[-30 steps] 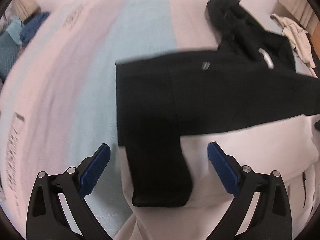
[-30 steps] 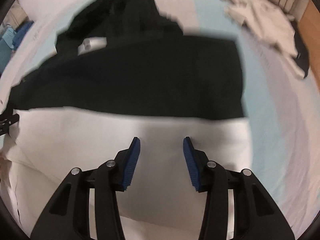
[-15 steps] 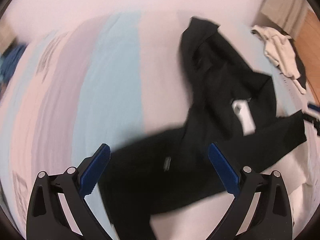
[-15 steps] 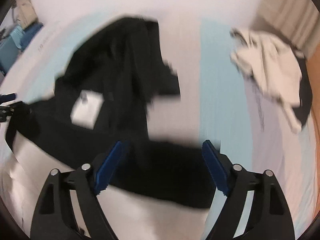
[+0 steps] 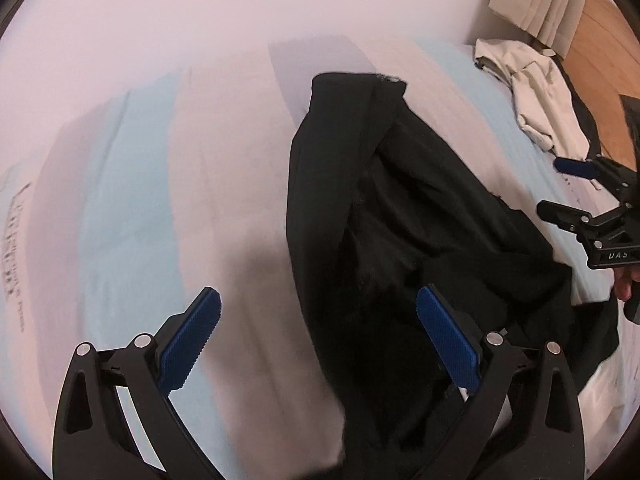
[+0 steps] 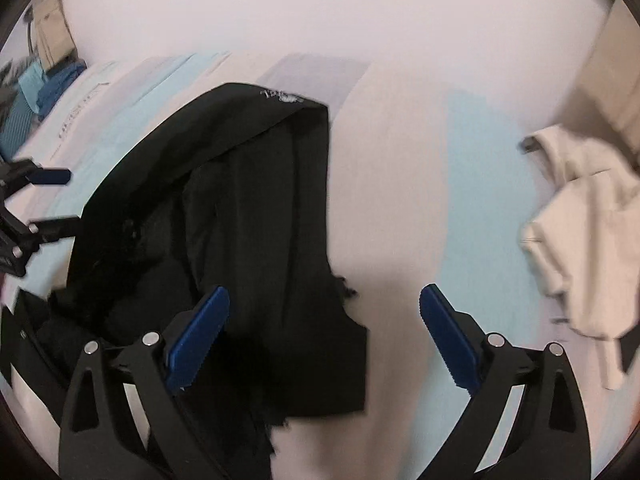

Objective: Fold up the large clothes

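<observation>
A large black garment (image 5: 400, 240) lies partly folded on a bed with a pink, blue and lilac striped sheet (image 5: 200, 180). It also shows in the right wrist view (image 6: 248, 232). My left gripper (image 5: 320, 344) is open and empty, above the garment's left edge. My right gripper (image 6: 324, 340) is open and empty, above the garment's right edge. Each gripper shows in the other's view, the right one (image 5: 576, 188) at the far right and the left one (image 6: 44, 196) at the far left.
A crumpled cream garment (image 6: 584, 232) lies on the bed to the right, also in the left wrist view (image 5: 536, 96). Blue clothes (image 6: 36, 96) lie at the far left. A pale wall (image 5: 240, 12) rises behind the bed. A wooden surface (image 5: 600, 60) and curtain stand at the right.
Both grippers have moved forward over the garment, towards its far end. The right gripper's jaws have opened wider. The white layer under the black garment has dropped out of view.
</observation>
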Demonstrator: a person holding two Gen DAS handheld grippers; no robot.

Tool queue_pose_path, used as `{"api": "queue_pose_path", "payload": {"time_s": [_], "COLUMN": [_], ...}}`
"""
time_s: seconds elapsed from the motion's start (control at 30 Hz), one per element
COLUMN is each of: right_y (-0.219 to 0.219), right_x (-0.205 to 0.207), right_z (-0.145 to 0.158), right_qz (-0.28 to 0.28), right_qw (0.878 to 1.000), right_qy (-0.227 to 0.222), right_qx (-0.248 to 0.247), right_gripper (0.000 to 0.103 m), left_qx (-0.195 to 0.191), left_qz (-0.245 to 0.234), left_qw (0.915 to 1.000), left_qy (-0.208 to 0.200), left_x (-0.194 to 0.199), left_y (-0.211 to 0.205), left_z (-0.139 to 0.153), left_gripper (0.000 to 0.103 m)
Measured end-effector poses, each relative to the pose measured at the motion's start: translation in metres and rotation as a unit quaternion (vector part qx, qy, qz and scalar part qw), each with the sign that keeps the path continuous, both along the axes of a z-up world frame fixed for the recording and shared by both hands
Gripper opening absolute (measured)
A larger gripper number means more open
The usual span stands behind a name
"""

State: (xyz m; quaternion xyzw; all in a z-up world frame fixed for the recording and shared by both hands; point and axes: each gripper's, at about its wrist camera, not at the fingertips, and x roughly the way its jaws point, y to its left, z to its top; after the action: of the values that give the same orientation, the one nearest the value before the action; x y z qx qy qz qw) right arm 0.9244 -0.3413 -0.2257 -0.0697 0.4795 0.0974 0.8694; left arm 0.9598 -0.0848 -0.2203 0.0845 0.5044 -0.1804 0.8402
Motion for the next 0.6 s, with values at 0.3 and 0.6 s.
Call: {"api": "queue_pose_path", "payload": {"time_s": [0.3,0.6], "right_y": [-0.007,0.001], "right_x": [0.078,0.102], "right_z": [-0.047,-0.068], "right_qz": [-0.018,-0.057], "right_qw": [0.997,0.988], "right_qy": [0.061,0.117], "right_qx": [0.051,0.077], "right_gripper": [0.088,0.035], "left_qx": [-0.037,-0.079], "left_qz": [0.018,0.072], "left_qw": [0.9986,0.9908], "left_qy": [0.034,0.083], "left_x": [0.049,0.062], "left_y": [-0.004,0.009], "left_z": [-0.034,-0.064], "left_gripper": [0.095,0.056]}}
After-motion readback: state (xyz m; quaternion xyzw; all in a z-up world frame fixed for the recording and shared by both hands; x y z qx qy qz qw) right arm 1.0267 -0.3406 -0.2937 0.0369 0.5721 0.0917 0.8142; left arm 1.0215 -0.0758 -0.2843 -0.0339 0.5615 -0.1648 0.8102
